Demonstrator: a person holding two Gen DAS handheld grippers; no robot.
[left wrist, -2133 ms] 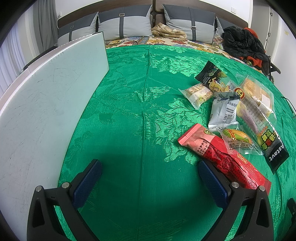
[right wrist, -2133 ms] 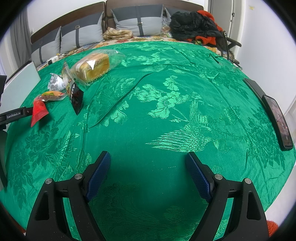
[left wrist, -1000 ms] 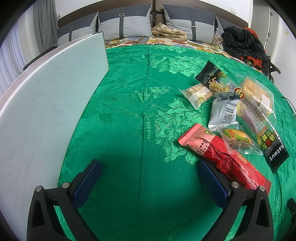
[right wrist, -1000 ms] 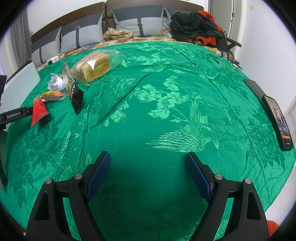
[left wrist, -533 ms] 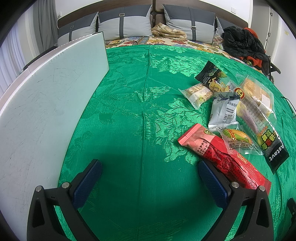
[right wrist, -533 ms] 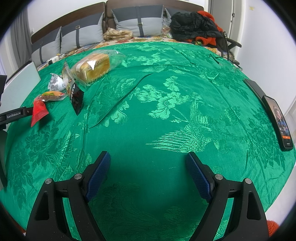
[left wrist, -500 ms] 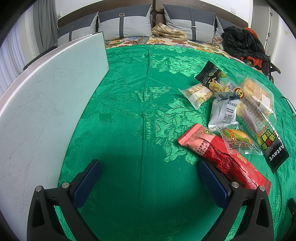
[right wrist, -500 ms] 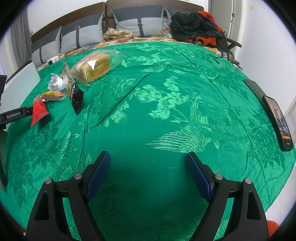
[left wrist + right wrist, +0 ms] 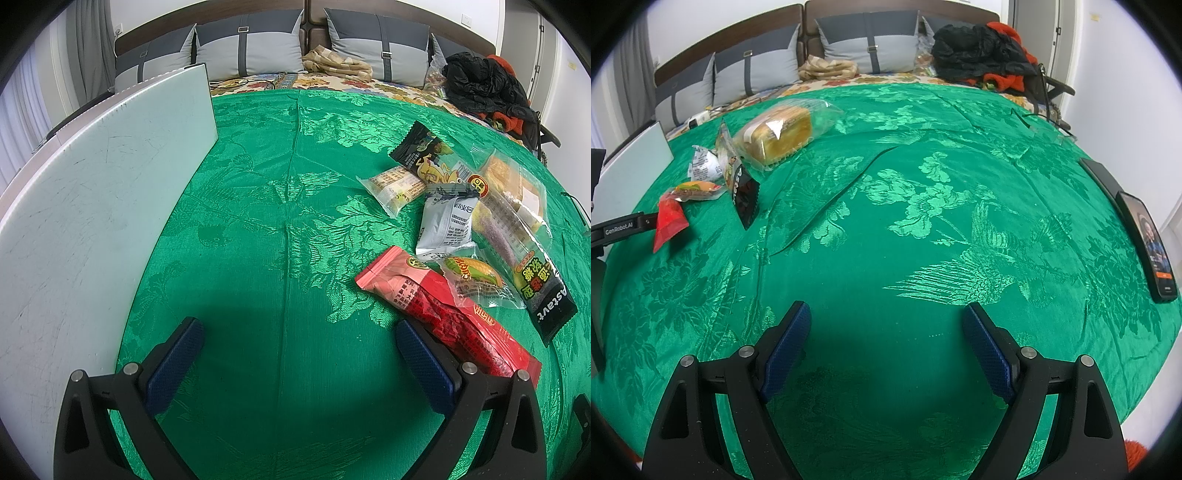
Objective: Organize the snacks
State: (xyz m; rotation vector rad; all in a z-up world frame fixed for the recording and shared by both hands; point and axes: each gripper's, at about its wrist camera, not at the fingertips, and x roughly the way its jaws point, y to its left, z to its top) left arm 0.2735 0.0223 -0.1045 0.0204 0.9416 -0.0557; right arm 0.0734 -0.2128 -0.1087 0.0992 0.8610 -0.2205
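On the green bedspread (image 9: pixel 280 229), both grippers are hovering wide open, holding nothing.
The snacks are lying in a loose pile right of the left gripper (image 9: pixel 299 354) — the red packet (image 9: pixel 443 310) nearest; the right gripper (image 9: pixel 886 343) is pointing at bare cloth — approaching that packet low and flat seems best.

Left wrist view: angled down over the green bedspread (image 9: pixel 258 221), near, facing the headboard, white board (image 9: pixel 92 221) at left. Right wrist view: same tilt and heading, further right. Shared: snack pile (image 9: pixel 461 229) (image 9: pixel 713 177), pillows (image 9: pixel 251 51) (image 9: pixel 871 40).
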